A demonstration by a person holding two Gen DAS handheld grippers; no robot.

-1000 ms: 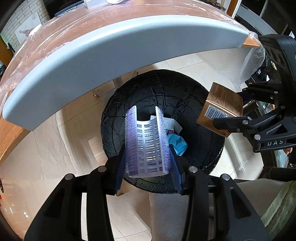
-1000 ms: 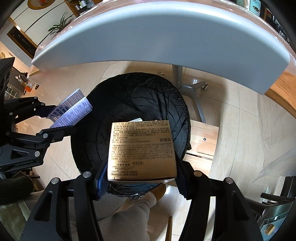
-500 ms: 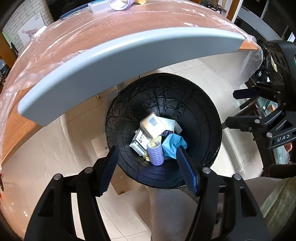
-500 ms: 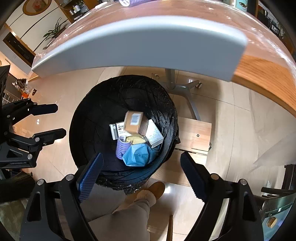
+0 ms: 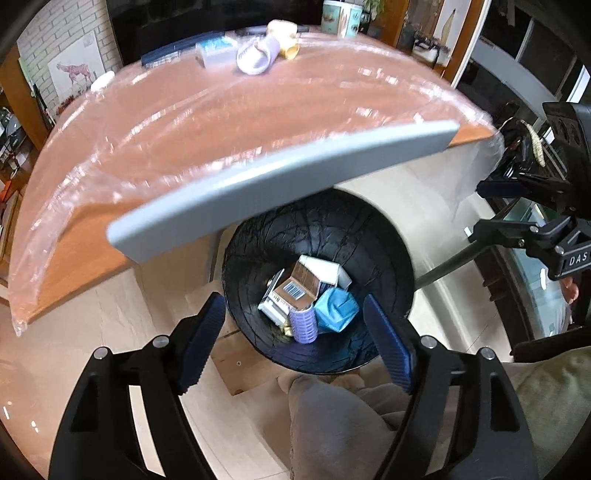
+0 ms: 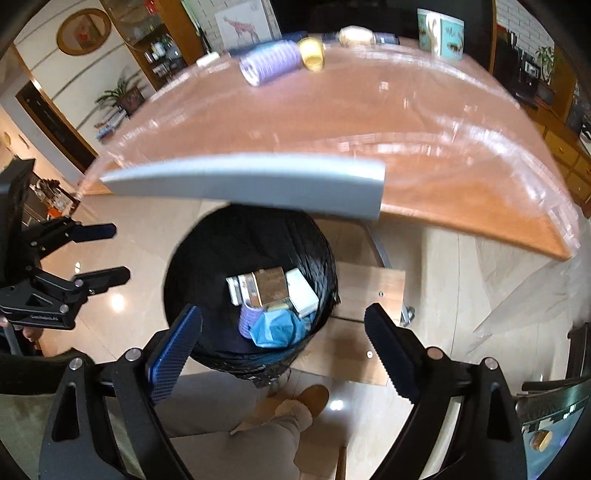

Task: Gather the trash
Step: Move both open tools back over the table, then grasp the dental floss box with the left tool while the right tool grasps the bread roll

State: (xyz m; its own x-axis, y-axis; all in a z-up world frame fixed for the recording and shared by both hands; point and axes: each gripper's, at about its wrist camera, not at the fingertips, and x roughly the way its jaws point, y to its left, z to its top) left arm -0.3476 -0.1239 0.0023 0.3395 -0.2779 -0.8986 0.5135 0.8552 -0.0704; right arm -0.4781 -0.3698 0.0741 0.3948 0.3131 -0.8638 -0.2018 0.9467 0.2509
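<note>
- Left gripper (image 5: 295,339) and right gripper (image 6: 282,341) hang empty above the bin (image 5: 384,236), jaws opening.
- Risk: reaching for the purple roller (image 6: 271,62), either could clip the table edge (image 6: 243,184).

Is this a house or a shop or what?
Probably a home, maybe a living or dining room: a wooden table under clear plastic, shelves with a potted plant nearby, framed animal pictures, and a black-lined bin on the tiled floor.

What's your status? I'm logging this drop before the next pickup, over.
Left hand-held gripper and right hand-held gripper both opening, nothing between them. Brown box and purple roller lie in the black bin. More rollers on the table.
</note>
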